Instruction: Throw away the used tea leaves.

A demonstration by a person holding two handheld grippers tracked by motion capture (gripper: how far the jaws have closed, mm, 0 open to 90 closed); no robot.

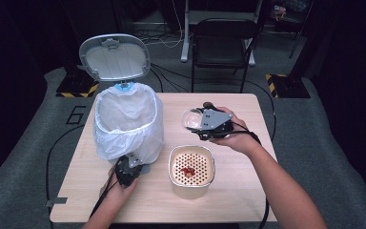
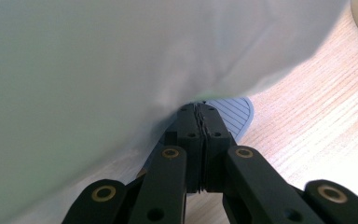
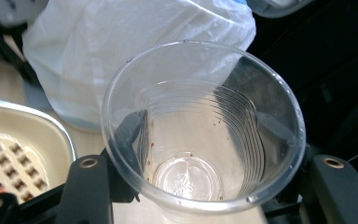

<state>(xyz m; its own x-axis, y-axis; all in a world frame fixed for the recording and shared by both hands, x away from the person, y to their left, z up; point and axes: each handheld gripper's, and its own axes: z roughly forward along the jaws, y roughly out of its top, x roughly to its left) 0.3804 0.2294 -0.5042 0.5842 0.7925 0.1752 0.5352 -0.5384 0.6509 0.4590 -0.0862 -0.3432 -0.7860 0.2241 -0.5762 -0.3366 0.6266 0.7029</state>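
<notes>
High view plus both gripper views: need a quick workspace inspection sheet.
Surface: wooden table, bare around the items.
Job's things: clear plastic cup, emptied, red specks inside; pedal bin with white liner, lid up; cream strainer container holding red scraps.
Clutter: nothing seen.
Grippers: left gripper jaws shut, on the bin pedal; right gripper clamps the cup.
Cables: black leads on floor.
Surroundings: folding chair, dark room.

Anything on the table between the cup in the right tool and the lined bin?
No. In the high view, only bare table separates the clear cup, held by the right tool, from the bin. The strainer container sits nearer, off that line.
</notes>
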